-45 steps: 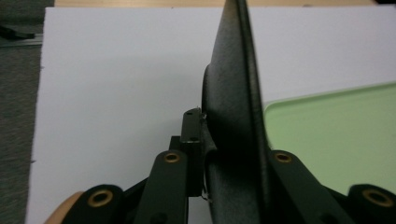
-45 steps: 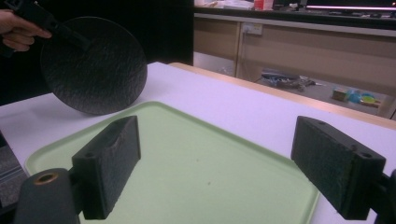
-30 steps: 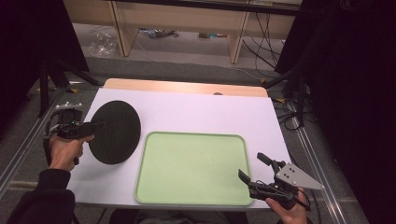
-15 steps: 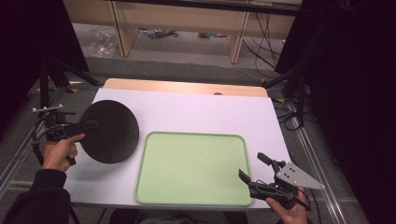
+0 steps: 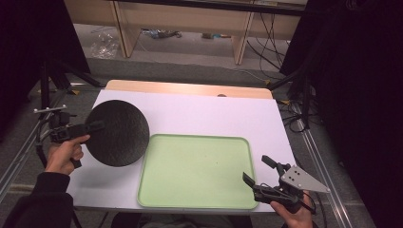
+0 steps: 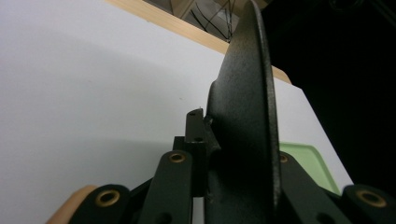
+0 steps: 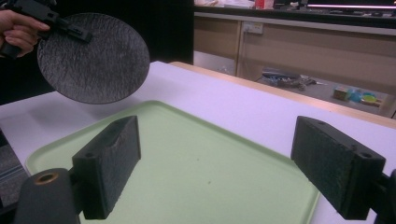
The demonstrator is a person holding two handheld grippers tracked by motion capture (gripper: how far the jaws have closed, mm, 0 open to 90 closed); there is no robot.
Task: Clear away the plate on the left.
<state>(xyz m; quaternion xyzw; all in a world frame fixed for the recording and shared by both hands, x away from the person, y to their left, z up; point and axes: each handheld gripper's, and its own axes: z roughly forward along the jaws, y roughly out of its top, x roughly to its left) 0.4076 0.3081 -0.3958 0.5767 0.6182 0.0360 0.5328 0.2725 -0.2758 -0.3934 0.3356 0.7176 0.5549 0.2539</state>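
Note:
A round black plate hangs tilted above the left part of the white table, lifted clear of it. My left gripper is shut on its left rim. In the left gripper view the black plate stands edge-on between the jaws. A pale green tray lies flat on the table at the centre right. My right gripper stands open at the tray's near right corner with nothing between its pads. From there I see the black plate held up at the far left, and the green tray below.
The white table top ends in a wooden strip at the far edge. Behind it stand wooden shelves with cables on the floor. Metal rails run along both sides of the table.
The left hand has drawn the plate a little to the left and tipped it flatter toward the camera. The right gripper has kept still.

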